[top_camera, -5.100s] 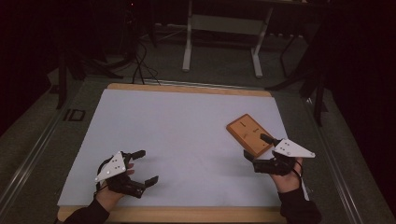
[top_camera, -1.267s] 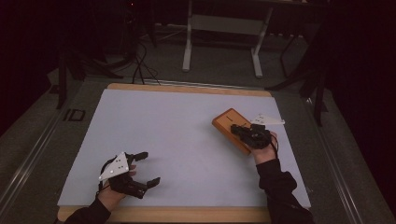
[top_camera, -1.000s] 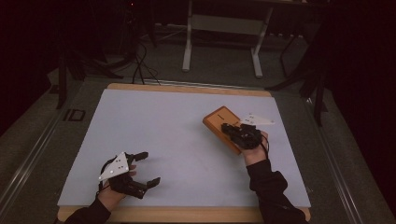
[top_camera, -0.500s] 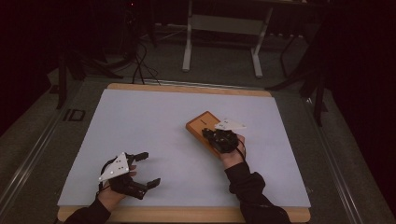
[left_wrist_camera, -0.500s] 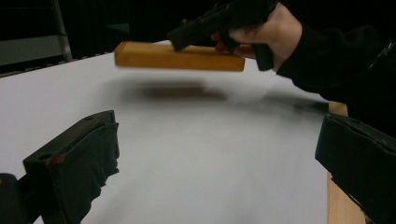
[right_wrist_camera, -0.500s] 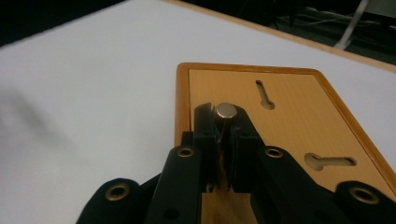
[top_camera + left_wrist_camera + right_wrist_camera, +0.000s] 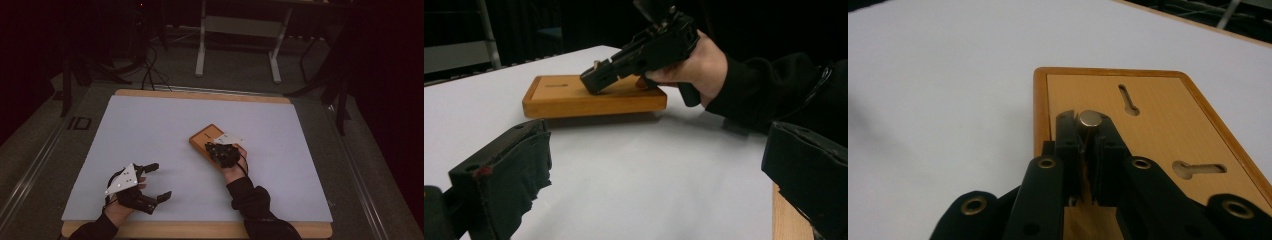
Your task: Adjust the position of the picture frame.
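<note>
A flat wooden board (image 7: 201,137) with two keyhole slots lies near the middle of the white table (image 7: 150,125). My right gripper (image 7: 214,148) rests on the board's near end, shut on a small round-headed metal peg (image 7: 1090,118) that stands up between the jaws. The board (image 7: 1158,115) stretches away beyond the right gripper (image 7: 1089,131). My left gripper (image 7: 159,181) sits at the table's front left, open and holding nothing. In the left gripper view its two jaws frame the board (image 7: 574,97) and the right gripper (image 7: 596,82) pressed onto it.
The table's wooden rim (image 7: 200,230) runs along the front. Behind the table stand a metal frame's legs (image 7: 201,47) and floor cables (image 7: 150,65). A floor rail (image 7: 30,165) passes on the left.
The right gripper and the wooden board have travelled together from the table's right side leftwards to the middle. The left gripper has stayed put and open.
</note>
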Demonstrator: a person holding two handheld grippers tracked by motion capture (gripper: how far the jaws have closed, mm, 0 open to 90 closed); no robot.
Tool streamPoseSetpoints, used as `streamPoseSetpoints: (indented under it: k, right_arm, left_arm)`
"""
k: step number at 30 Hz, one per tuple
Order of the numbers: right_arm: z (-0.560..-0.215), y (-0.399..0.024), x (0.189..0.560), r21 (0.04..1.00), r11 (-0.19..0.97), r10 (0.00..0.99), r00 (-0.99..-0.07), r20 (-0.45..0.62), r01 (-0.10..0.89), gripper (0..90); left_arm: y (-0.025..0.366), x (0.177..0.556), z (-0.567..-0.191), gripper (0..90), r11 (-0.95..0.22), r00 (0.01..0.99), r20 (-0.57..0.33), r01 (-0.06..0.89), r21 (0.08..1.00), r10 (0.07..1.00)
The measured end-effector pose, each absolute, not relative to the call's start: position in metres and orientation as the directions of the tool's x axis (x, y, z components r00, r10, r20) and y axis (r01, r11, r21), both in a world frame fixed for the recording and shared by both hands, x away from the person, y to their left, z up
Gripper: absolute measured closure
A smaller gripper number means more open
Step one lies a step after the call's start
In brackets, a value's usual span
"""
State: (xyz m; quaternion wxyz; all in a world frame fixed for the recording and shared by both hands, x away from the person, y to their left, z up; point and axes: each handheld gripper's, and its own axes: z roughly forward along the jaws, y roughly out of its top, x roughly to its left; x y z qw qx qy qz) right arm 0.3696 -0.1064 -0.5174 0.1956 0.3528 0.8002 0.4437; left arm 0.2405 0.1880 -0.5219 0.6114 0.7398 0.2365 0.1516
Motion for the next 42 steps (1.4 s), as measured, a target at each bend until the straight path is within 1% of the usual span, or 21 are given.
streamPoseSetpoints:
  k: [5,10,14,17,20,22,25,26,27,29,30,31,33,36,39,41,42]
  right_arm:
    - [-0.525,-0.103,0.373,0.841,0.351,0.742,-0.670,0.017,0.411,84.6]
    - [-0.529,-0.098,0.371,0.830,0.383,0.719,-0.695,0.009,0.407,84.6]
    - [-0.532,-0.098,0.370,0.828,0.368,0.713,-0.700,0.040,0.423,84.5]
    - [-0.536,-0.097,0.368,0.823,0.388,0.703,-0.711,0.026,0.414,84.3]
    - [-0.536,-0.099,0.370,0.823,0.379,0.696,-0.716,0.047,0.423,84.0]
    - [-0.537,-0.099,0.370,0.824,0.386,0.690,-0.722,0.041,0.415,83.7]
    - [-0.537,-0.101,0.372,0.823,0.372,0.684,-0.727,0.069,0.428,82.1]
    - [-0.536,-0.102,0.372,0.826,0.371,0.680,-0.730,0.069,0.424,79.1]
    - [-0.536,-0.102,0.371,0.828,0.374,0.671,-0.738,0.068,0.417,73.2]
    - [-0.535,-0.101,0.371,0.829,0.376,0.665,-0.744,0.071,0.415,72.0]
    - [-0.533,-0.102,0.369,0.832,0.382,0.661,-0.748,0.059,0.403,69.9]
    - [-0.531,-0.102,0.366,0.834,0.396,0.644,-0.764,0.046,0.384,65.6]
    - [-0.527,-0.106,0.361,0.839,0.401,0.633,-0.773,0.037,0.369,62.3]
    - [-0.522,-0.113,0.357,0.848,0.397,0.626,-0.779,0.029,0.350,61.9]
    - [-0.515,-0.129,0.354,0.849,0.414,0.621,-0.784,-0.001,0.328,62.2]
    - [-0.514,-0.141,0.354,0.842,0.425,0.631,-0.776,-0.012,0.332,66.7]
    - [-0.515,-0.147,0.354,0.840,0.431,0.640,-0.768,-0.027,0.329,67.5]
  left_arm:
    - [0.188,0.241,-0.522,0.0,-0.143,0.843,-0.068,0.169,0.975,0.534]
    - [0.188,0.240,-0.522,0.0,-0.139,0.843,-0.068,0.166,0.976,0.534]
    - [0.187,0.240,-0.522,0.0,-0.142,0.844,-0.067,0.167,0.976,0.532]
    - [0.187,0.240,-0.522,0.0,-0.144,0.845,-0.065,0.165,0.976,0.531]
    - [0.187,0.240,-0.522,0.0,-0.133,0.846,-0.074,0.169,0.977,0.528]
    - [0.187,0.240,-0.522,0.0,-0.132,0.847,-0.074,0.167,0.977,0.527]
    - [0.187,0.240,-0.522,0.0,-0.133,0.847,-0.075,0.169,0.976,0.527]
    - [0.187,0.240,-0.522,0.0,-0.134,0.847,-0.075,0.170,0.976,0.527]
    - [0.187,0.240,-0.523,0.0,-0.135,0.847,-0.074,0.170,0.976,0.527]
    - [0.187,0.240,-0.523,0.0,-0.135,0.846,-0.075,0.170,0.976,0.528]
    - [0.187,0.240,-0.523,0.0,-0.135,0.846,-0.074,0.170,0.976,0.528]
    - [0.187,0.240,-0.523,0.0,-0.133,0.846,-0.073,0.168,0.977,0.528]
    - [0.187,0.240,-0.523,0.0,-0.134,0.847,-0.072,0.166,0.977,0.527]
    - [0.187,0.240,-0.523,0.0,-0.134,0.847,-0.073,0.168,0.977,0.527]
    - [0.187,0.240,-0.522,0.0,-0.136,0.847,-0.069,0.164,0.977,0.527]
    - [0.187,0.240,-0.523,0.0,-0.135,0.847,-0.071,0.166,0.977,0.527]
    - [0.188,0.240,-0.523,0.0,-0.134,0.847,-0.072,0.167,0.977,0.527]
